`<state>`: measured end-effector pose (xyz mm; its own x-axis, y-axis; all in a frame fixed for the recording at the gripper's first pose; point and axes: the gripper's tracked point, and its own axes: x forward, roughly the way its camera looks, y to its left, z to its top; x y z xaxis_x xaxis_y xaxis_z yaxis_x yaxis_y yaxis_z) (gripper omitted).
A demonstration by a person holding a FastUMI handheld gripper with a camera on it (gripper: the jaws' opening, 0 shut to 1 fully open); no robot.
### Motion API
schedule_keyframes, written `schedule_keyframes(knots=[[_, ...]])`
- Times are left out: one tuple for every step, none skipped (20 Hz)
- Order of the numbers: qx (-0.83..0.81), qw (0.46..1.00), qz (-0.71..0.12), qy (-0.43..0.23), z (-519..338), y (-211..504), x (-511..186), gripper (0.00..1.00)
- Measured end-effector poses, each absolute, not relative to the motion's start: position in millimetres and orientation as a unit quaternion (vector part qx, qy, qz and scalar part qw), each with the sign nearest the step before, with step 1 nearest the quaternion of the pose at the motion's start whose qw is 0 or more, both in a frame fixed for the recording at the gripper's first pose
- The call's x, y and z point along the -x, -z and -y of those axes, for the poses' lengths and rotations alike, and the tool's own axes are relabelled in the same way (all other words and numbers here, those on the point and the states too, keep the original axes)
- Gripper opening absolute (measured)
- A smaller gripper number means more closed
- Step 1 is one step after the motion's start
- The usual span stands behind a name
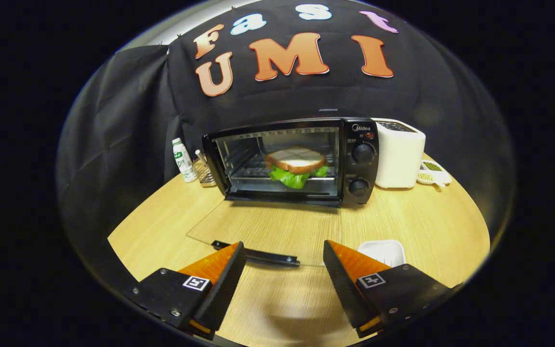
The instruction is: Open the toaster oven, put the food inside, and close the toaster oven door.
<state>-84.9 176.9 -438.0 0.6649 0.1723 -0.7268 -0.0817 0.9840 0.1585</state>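
A black toaster oven (354,159) stands at the back of the wooden table (427,221). Its glass door (258,226) lies folded down flat toward me, with the dark door handle (258,254) just ahead of my fingertips. A sandwich (297,166) with white bread and green lettuce rests on the rack inside the oven cavity. My gripper (284,250) is open, held above the table in front of the door edge, with nothing between its fingers.
A white toaster (399,153) stands right of the oven, with a small dish of seeds (431,172) beside it. A small white bottle (183,160) and a wire rack (204,172) sit to the oven's left. A white tray (382,250) lies behind my right finger.
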Motion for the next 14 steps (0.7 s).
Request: schedule_keyframes(knots=[[-0.053,0.907,-0.41,-0.077,-180,441,91,0.96],[-0.046,0.905,-0.414,-0.082,-182,445,96,0.96],[-0.037,0.903,-0.421,-0.083,-182,449,99,0.96],[-0.035,0.9,-0.425,-0.086,-183,453,103,0.96],[-0.036,0.897,-0.432,-0.085,-184,458,105,0.96],[-0.039,0.894,-0.438,-0.087,-185,464,107,0.96],[-0.041,0.889,-0.449,-0.084,-186,471,110,0.96],[-0.041,0.883,-0.46,-0.083,-185,479,111,0.96],[-0.043,0.881,-0.465,-0.08,-187,485,110,0.96],[-0.043,0.879,-0.468,-0.079,-187,487,108,0.95],[-0.043,0.879,-0.468,-0.078,-188,490,104,0.95],[-0.043,0.878,-0.469,-0.078,-189,494,98,0.95],[-0.045,0.878,-0.47,-0.077,-191,495,92,0.95],[-0.048,0.879,-0.468,-0.078,-193,494,86,0.94]])
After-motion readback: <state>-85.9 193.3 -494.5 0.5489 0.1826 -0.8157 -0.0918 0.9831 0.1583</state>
